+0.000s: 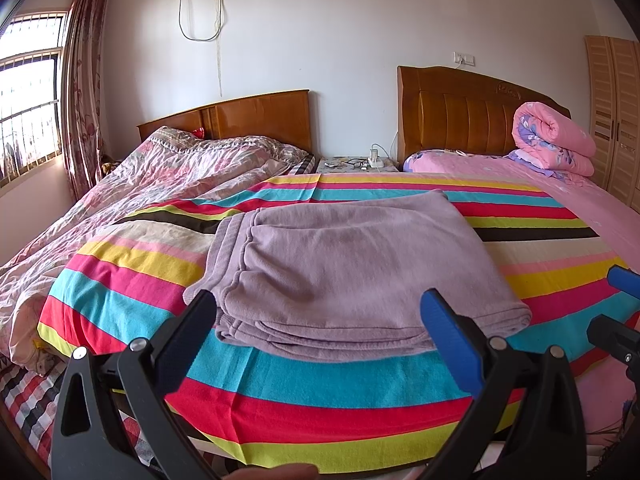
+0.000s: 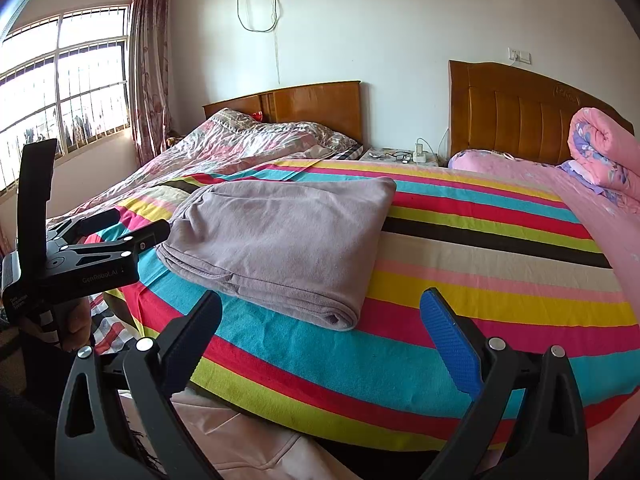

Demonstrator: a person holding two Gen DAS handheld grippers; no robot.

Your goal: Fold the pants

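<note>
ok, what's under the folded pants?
The lilac pants lie folded in layers on the striped blanket, whose stripes show on every side. The patch beneath them is covered, so anything there is hidden. Both tongs, left and right, are open and empty.

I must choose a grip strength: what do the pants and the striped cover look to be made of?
Pants: soft fleece or brushed knit, probably; matte, fuzzy surface, thick rounded folds. Striped cover: woven cotton-like cloth, matte, with fine texture and sharp creases. Neither can be confirmed by look alone.

Two wooden-headboard beds, sunlit barred window
</note>
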